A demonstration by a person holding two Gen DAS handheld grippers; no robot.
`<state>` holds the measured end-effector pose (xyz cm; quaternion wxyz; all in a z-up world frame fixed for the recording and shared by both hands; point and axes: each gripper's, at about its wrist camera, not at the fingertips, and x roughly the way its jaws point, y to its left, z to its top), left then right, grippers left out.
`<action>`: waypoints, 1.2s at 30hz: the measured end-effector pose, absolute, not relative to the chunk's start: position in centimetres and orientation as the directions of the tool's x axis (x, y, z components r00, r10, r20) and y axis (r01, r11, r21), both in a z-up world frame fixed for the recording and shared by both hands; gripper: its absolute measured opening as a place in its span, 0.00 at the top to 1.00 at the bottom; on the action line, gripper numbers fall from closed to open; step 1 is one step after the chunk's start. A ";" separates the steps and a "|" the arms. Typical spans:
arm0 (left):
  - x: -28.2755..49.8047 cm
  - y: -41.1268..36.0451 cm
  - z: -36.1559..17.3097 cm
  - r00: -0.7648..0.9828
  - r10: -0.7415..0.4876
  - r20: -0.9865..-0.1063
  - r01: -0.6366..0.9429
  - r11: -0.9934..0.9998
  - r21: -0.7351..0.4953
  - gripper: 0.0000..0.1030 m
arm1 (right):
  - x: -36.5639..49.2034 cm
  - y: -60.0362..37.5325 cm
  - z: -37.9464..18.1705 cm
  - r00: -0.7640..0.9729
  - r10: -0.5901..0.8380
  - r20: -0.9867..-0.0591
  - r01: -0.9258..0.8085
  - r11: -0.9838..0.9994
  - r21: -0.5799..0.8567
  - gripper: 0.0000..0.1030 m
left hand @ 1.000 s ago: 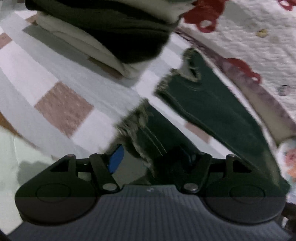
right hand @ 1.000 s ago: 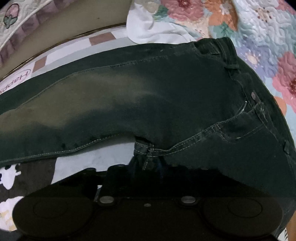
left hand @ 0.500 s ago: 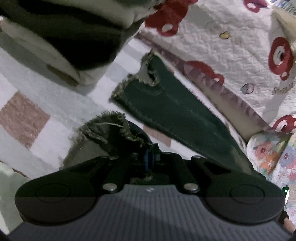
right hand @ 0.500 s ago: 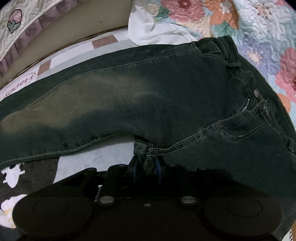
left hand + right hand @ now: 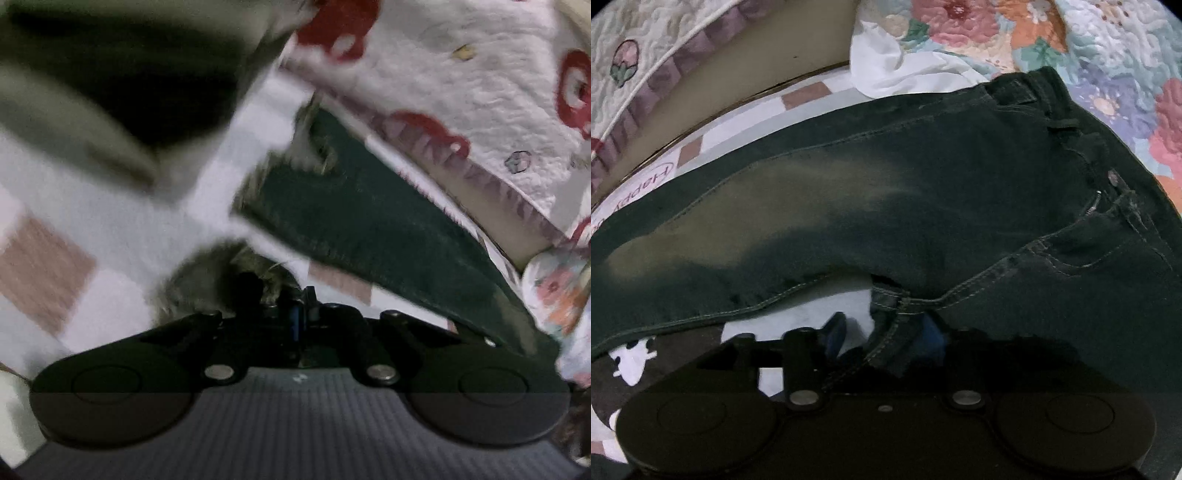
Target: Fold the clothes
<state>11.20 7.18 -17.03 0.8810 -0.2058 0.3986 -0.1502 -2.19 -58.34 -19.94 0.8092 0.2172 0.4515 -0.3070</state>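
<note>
Left gripper [image 5: 295, 317]: closed on frayed hem [image 5: 221, 273] of jeans [image 5: 886, 192]. Right gripper [image 5: 886, 332]: jaws just opening, crotch seam [image 5: 901, 306] lying between, unpinched; jeans spread beyond.

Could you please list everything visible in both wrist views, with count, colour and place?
Jeans: one, dark green-black, spread flat on the bed.
Frayed leg hems: two, one lying flat, one pinched.
Folded clothes stack: one, dark and cream, upper left.
Checked sheet: one, white and brown, under everything.
White quilt: one, red prints, behind.
Floral quilt: one, multicoloured, by the waistband.
White cloth: one, beside the waistband.
Left gripper: shut on a hem.
Right gripper: jaws just opening around the crotch seam.
</note>
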 end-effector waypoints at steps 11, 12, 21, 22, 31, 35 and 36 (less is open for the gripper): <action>7.2 7.7 -6.0 0.836 -0.387 -0.388 0.231 0.891 -0.391 0.99 | -5.4 -58.4 -16.0 0.583 -0.404 -0.705 0.708 0.678 0.197 0.95; 7.3 7.6 -5.8 0.841 -0.379 -0.385 0.234 0.898 -0.373 0.99 | -5.6 -58.6 -15.5 0.603 -0.412 -0.683 0.709 0.669 0.222 0.95; 11.4 5.7 -13.8 0.781 -0.216 -0.586 0.138 0.975 -0.175 0.98 | -4.1 -58.5 -16.6 0.608 -0.475 -0.636 0.727 0.655 0.205 0.95; 11.5 6.1 -13.8 0.766 -0.207 -0.609 0.120 0.976 -0.180 0.94 | -3.9 -58.3 -16.8 0.594 -0.489 -0.639 0.732 0.658 0.176 0.96; 7.4 13.0 -11.7 0.621 -0.337 -0.707 0.076 0.924 -0.374 0.51 | -4.3 -53.1 -14.9 0.625 -0.385 -0.679 0.659 0.726 0.196 0.53; 3.8 15.9 -11.9 0.572 -0.405 -0.713 0.077 0.892 -0.445 0.42 | -6.3 -49.7 -13.9 0.713 -0.201 -0.672 0.533 0.778 0.332 0.52; 3.0 16.5 -12.0 0.575 -0.406 -0.710 0.075 0.891 -0.449 0.41 | -7.0 -49.0 -13.9 0.730 -0.162 -0.664 0.506 0.781 0.366 0.52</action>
